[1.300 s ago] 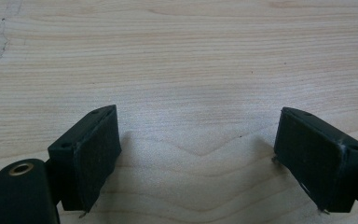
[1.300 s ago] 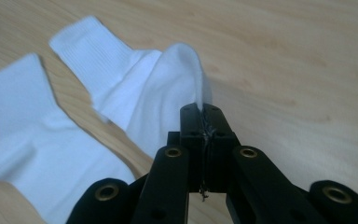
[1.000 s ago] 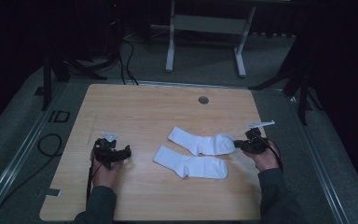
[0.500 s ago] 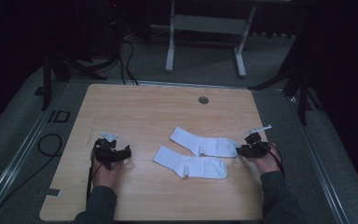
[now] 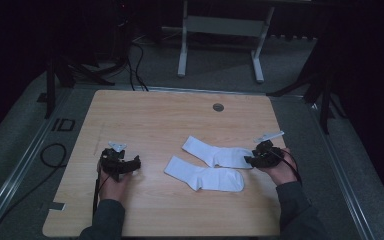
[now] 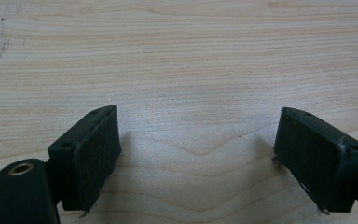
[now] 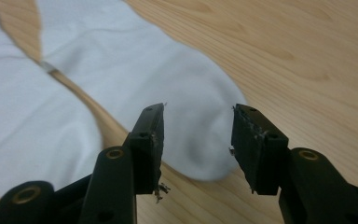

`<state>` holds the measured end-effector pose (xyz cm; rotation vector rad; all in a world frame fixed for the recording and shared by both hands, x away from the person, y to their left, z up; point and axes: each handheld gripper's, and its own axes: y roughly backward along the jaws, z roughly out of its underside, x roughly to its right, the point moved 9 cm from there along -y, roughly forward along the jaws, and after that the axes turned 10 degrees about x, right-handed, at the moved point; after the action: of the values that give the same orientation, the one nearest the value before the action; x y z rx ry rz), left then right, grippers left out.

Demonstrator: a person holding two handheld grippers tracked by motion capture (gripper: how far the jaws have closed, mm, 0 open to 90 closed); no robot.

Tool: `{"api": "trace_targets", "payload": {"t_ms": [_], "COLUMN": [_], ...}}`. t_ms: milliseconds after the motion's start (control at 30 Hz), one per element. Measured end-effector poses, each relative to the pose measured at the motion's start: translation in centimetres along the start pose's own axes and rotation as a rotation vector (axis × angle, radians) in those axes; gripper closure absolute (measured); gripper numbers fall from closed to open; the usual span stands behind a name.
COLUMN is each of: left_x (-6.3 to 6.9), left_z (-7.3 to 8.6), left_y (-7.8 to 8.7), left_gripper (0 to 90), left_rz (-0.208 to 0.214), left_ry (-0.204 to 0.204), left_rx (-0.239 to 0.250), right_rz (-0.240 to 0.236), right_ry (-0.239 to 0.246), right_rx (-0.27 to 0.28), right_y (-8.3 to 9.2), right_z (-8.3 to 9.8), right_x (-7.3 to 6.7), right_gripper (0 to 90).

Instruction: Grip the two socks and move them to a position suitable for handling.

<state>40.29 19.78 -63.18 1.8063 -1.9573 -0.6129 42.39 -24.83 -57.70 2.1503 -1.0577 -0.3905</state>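
L gripper (image 5: 130,164) sits on the counter (image 5: 150,115) at the left, well apart from the socks; its own view has the jaws spread wide w/ nothing but bare wood between them, so it's empty and idle. Moving right: near sock (image 5: 205,175) lies flat across mid-counter, cuff end pointing left toward the L gripper, toe end toward the right. Far sock (image 5: 215,152) lies just behind it, roughly parallel, and the two look to touch or overlap slightly around the middle, can't tell which from the high view. R gripper (image 5: 252,161) is at the far sock's right end; in its own view the jaws are partly open w/ the rounded toe (image 7: 205,135) lying between and just ahead of them, pads (image 7: 154,140) either side of the fabric but not clamped on it, so nothing held yet. Handling, as a guess: both socks are thin white knit, v. light, soft, fully limp, no stiffness, so whatever is lifted will droop and the rest will drag along the wood. Not fragile, not slippery; the knit should give the pads decent friction. Risk is more about pinching only the top layer, or scraping the counter w/o catching cloth since it lies so flat. Best hold prob. the toe or the cuff edge, jaws low, closing across both layers; grabbing mid-sock would just fold it.
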Motion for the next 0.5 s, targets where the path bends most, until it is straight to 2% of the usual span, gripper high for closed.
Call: {"api": "trace_targets", "payload": {"t_ms": [167, 500], "left_x": [0.0, 0.0], "left_z": [0.0, 0.0], "left_y": [0.0, 0.0], "left_gripper": [14.3, 14.3], "left_rz": [0.000, 0.000], "left_ry": [0.000, -0.001], "left_rx": [0.000, -0.001], "right_rz": [-0.029, -0.056], "right_ry": [0.043, 0.078], "right_rx": [0.013, 0.038], "right_y": [-0.8, -2.6], "right_z": [-1.3, -3.3], "right_x": [-1.6, -3.6], "right_gripper": [53.2, 53.7]}}
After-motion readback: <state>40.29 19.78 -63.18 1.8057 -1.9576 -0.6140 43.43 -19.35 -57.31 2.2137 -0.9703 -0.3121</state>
